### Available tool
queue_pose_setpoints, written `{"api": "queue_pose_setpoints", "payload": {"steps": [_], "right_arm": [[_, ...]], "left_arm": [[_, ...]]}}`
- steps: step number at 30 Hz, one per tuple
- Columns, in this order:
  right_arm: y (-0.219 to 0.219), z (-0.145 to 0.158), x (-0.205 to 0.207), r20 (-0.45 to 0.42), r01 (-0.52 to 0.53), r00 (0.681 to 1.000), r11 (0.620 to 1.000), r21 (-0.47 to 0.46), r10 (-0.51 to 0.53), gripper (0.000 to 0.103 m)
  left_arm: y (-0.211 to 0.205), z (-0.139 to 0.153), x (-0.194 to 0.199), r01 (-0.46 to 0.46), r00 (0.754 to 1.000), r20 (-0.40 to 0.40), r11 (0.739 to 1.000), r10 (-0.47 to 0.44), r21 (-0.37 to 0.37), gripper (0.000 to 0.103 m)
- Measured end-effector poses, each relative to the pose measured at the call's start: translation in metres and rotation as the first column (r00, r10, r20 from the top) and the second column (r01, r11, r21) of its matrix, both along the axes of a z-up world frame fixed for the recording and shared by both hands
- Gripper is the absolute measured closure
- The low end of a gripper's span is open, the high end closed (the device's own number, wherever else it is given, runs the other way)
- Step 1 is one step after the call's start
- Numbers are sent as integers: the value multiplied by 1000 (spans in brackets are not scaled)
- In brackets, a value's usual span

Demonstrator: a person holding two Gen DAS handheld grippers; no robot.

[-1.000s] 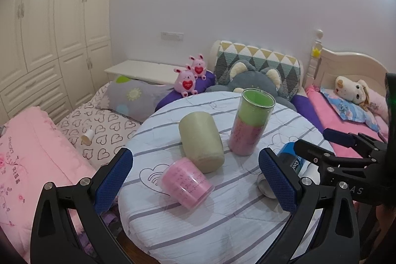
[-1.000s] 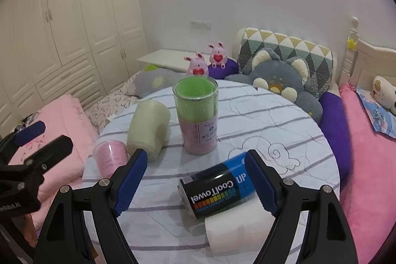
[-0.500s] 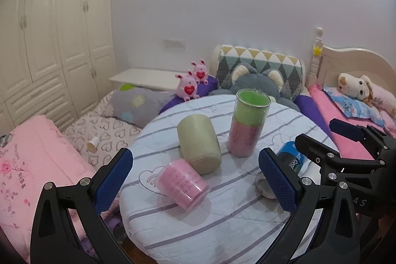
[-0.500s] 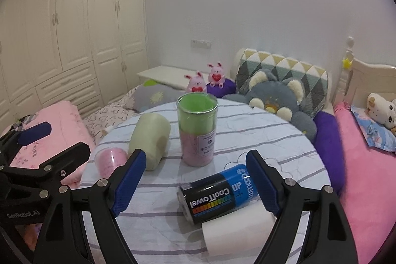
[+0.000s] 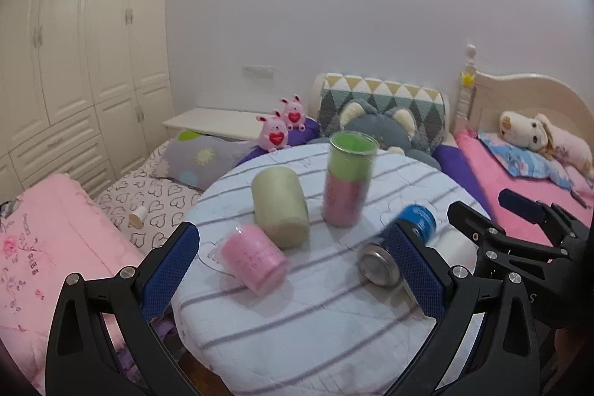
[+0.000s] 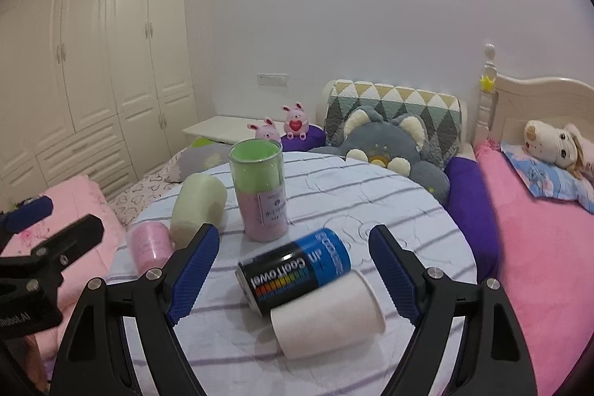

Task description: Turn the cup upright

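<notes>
Three cups lie on their sides on a round striped table [image 5: 315,321]: a pink cup [image 5: 254,258] at the left, a pale green cup [image 5: 280,210] behind it, and a white cup [image 6: 326,312] at the right front. The pink cup [image 6: 148,247] and green cup [image 6: 196,203] also show in the right wrist view. My left gripper [image 5: 293,277] is open and empty, held above the table's near side, close to the pink cup. My right gripper [image 6: 293,277] is open and empty, just short of the white cup.
A tall clear canister [image 5: 349,180] with green and pink contents stands mid-table. A blue and black can [image 6: 295,270] lies against the white cup. Pink bedding [image 5: 48,240] lies to the left, a bed with plush toys [image 6: 549,151] to the right, wardrobes [image 6: 92,80] beyond.
Both grippers have drawn back and risen a little, so the table looks smaller and lower in both views. The cups, the can and the canister have not moved. Both grippers stay open.
</notes>
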State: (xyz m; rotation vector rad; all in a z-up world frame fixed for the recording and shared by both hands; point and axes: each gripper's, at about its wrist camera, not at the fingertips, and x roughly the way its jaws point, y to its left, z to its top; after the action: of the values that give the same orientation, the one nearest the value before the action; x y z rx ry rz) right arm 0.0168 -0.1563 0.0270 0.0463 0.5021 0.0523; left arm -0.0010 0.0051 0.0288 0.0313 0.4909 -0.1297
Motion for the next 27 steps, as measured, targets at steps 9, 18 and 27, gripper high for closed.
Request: {"api": "queue_pose_setpoints", "payload": {"steps": [9, 18, 27], "right_arm": [[-17, 9, -35, 19, 30, 999, 999, -17, -30, 19], [-24, 13, -50, 27, 39, 999, 998, -44, -38, 19], [-26, 14, -56, 40, 40, 998, 998, -46, -38, 19]], "left_arm": [[-31, -2, -28, 55, 998, -7, 997, -54, 47, 0], [-44, -1, -42, 55, 998, -15, 997, -54, 60, 0], [-46, 2, -47, 54, 999, -10, 996, -53, 67, 0]]}}
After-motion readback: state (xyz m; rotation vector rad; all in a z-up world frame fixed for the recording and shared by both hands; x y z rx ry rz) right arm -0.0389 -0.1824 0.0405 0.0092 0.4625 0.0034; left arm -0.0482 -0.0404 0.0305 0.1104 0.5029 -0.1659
